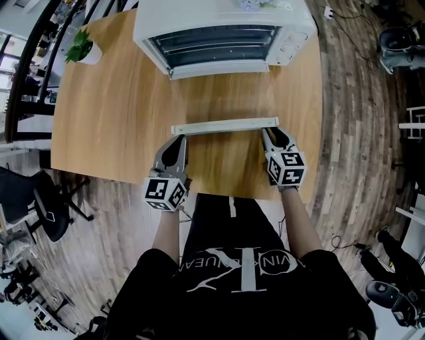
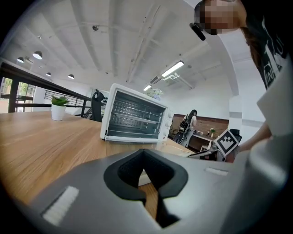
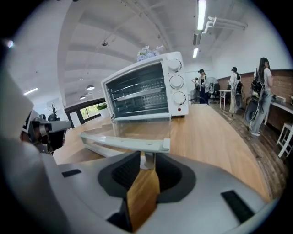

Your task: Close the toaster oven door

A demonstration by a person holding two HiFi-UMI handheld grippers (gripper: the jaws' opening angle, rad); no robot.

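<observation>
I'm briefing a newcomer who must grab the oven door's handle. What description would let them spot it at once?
On the wooden table stands a white toaster oven, its glass door dropped open and lying flat. Along the door's free edge, farthest from the oven, runs the handle, a pale straight bar and the only long thin thing on the table.

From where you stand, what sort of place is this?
Probably an open-plan office or lab rather than a kitchen: an office chair beside the wooden table, people by desks in the background, and strip lights overhead.
</observation>
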